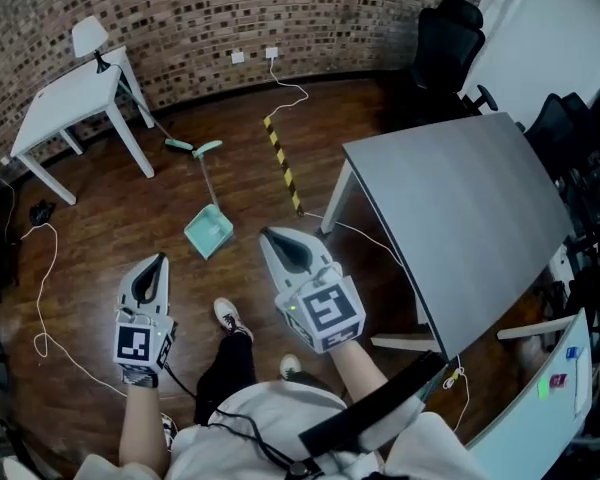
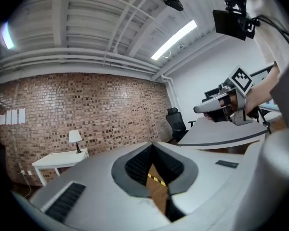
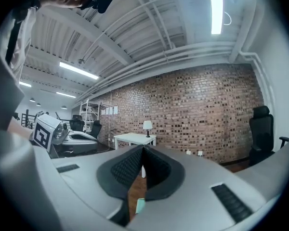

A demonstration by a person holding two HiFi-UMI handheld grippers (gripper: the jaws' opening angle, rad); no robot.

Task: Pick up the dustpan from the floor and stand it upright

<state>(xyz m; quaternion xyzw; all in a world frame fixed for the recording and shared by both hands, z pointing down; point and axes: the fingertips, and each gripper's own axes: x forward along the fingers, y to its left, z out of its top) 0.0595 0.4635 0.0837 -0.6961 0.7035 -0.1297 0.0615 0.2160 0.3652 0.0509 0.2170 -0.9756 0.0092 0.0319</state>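
A teal dustpan [image 1: 208, 231] lies flat on the wooden floor, its long handle [image 1: 202, 173] running away from me toward the brick wall. A sliver of the dustpan [image 3: 140, 205] shows through the gap below the right jaws. My left gripper [image 1: 161, 260] is held level, short and left of the pan, shut with nothing in it. My right gripper [image 1: 267, 234] is just right of the pan in the head view, also shut and empty. Each gripper shows in the other's view: the right gripper [image 2: 198, 109] and the left gripper [image 3: 98, 137].
A grey table [image 1: 460, 208] stands at the right, a white table [image 1: 75, 98] with a lamp [image 1: 88, 36] at the back left. Yellow-black tape [image 1: 281, 163] and cables [image 1: 42, 268] lie on the floor. Black office chairs [image 1: 448, 38] stand at the back right. My shoes [image 1: 230, 318] are below.
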